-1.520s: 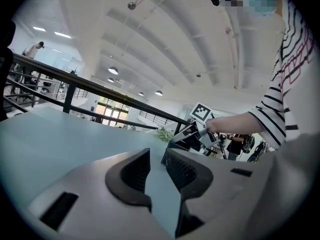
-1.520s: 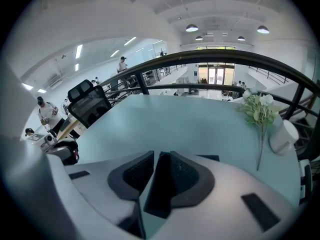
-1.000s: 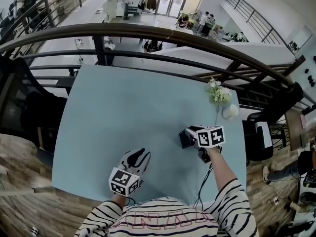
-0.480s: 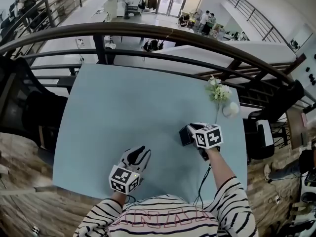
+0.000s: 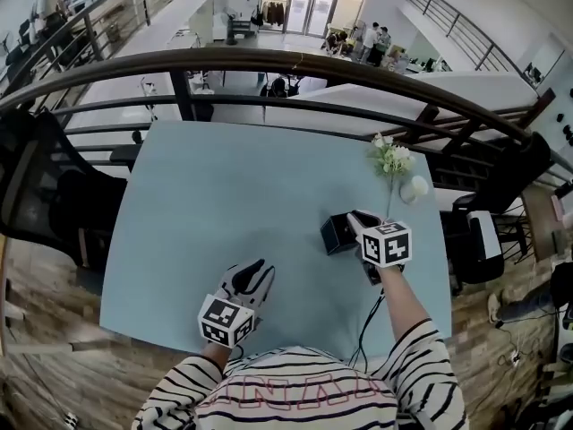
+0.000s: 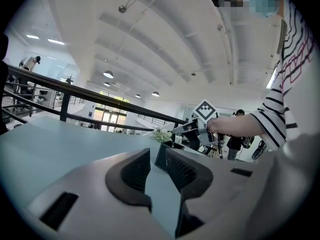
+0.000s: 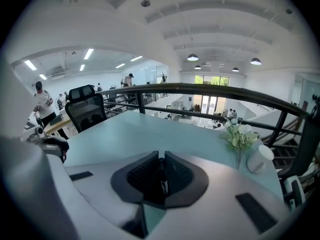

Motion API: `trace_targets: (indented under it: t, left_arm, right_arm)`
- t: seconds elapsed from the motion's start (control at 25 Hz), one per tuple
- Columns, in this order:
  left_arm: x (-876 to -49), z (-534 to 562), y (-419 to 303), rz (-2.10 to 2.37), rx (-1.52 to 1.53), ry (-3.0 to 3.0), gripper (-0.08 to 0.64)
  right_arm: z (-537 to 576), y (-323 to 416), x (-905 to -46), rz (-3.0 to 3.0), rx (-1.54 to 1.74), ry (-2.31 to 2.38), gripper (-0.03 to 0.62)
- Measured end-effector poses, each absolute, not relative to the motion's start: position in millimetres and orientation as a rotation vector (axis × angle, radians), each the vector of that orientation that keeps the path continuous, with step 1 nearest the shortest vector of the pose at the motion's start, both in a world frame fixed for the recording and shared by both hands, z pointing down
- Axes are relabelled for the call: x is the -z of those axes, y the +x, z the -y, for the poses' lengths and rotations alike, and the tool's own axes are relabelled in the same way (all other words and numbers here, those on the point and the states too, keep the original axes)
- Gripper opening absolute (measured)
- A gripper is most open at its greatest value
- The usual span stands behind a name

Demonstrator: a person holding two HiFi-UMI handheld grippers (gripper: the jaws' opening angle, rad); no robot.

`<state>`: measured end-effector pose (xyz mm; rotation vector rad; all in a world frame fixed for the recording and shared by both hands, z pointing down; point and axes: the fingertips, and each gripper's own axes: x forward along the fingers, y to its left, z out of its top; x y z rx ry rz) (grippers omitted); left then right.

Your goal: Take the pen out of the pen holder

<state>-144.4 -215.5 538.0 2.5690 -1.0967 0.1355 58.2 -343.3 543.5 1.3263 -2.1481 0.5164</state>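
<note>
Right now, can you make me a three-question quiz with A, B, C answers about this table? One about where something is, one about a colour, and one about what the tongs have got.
1. Where does the small white vase with white flowers stand?
A. near the far right corner of the big flat table
B. in the middle of it
C. on the floor

2. What colour is the table?
A. red
B. pale blue
C. black

3. What is between the right tongs?
A. nothing
B. a flower
C. a thin dark pen

Answers:
1. A, the vase stands by the far right edge, close to the railing.
2. B, the whole top shows pale blue.
3. C, the right tongs are closing with the pen between their pads.
</note>
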Motion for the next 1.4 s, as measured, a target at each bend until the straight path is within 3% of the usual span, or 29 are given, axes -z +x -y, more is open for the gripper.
trace_targets:
  t: [0.68,1.4]
  left_arm:
    - [-505.6,184.8,-105.9,1.235,-0.161,2.584,0.074]
    - [-488.9,156.9,-30.3,1.359,-0.208,2.551,0.049]
  right_arm:
    - [274.3,80.8,-437.4,2.498,-0.400,1.429,0.054]
    - [197.7,136.3,-437.7,2.678,-0.497,1.383,0.054]
